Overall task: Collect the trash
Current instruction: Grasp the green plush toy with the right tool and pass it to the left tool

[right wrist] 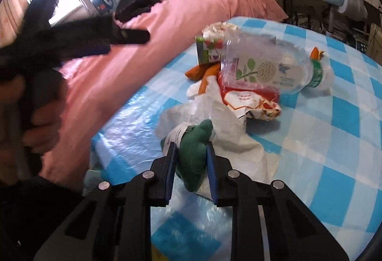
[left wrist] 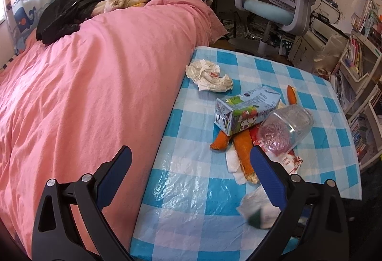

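Barely begun, judging by the table (right wrist: 334, 141): the right claw (right wrist: 191, 156) is clamped on a green wad (right wrist: 194, 153) atop a white bag (right wrist: 229, 122), while beyond it 1 bottle (right wrist: 269, 67), 1 carton (left wrist: 246, 110), peels (left wrist: 241, 148) and crumpled paper (left wrist: 210, 77) remain. The left claw (left wrist: 191, 165) hangs spread apart, empty.

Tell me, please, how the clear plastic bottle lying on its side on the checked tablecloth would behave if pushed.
The clear plastic bottle looks empty, so probably light. Lying on its round side, it may roll. It rests partly on the red-and-white wrapper, which might shift too.
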The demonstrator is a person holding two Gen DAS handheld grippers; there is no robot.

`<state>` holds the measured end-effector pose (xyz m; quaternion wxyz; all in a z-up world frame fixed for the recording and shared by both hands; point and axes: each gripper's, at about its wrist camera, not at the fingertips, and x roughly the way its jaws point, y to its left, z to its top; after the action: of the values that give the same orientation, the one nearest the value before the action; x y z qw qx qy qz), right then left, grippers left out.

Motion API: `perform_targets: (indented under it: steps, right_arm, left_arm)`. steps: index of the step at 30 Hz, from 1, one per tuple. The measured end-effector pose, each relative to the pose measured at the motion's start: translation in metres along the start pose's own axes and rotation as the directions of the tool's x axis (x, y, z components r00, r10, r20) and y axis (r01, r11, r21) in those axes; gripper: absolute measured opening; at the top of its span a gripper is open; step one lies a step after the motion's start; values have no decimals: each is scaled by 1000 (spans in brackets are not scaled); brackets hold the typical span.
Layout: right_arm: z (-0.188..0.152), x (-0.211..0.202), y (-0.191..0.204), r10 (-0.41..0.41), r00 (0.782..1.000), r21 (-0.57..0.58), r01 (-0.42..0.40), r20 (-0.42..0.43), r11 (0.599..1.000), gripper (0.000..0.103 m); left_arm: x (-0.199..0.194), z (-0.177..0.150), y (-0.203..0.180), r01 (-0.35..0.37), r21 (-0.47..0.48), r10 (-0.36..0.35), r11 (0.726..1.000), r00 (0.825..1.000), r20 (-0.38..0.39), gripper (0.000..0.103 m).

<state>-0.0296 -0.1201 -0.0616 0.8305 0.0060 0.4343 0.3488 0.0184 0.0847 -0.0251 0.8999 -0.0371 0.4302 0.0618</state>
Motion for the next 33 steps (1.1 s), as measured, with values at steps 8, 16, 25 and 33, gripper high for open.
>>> perform_targets:
  steps: [8, 16, 25, 33]
  right_arm:
    - [-6, -51, -20, 57, 994, 65, -63, 89, 996, 24]
    - [-14, -43, -23, 4, 1000, 27, -4, -1, 1000, 30]
    - [-16, -44, -42, -32, 996, 45, 36, -78, 998, 63]
    - [-28, -50, -39, -19, 979, -21, 15, -202, 1000, 65]
  left_arm:
    - [12, -16, -26, 18, 92, -12, 996, 998, -58, 96]
    - [15, -23, -47, 35, 160, -23, 986, 997, -74, 96]
    - [10, -26, -58, 148, 182, -130, 972, 986, -104, 96]
    - [1, -45, -108, 349, 294, -310, 890, 935, -172, 89]
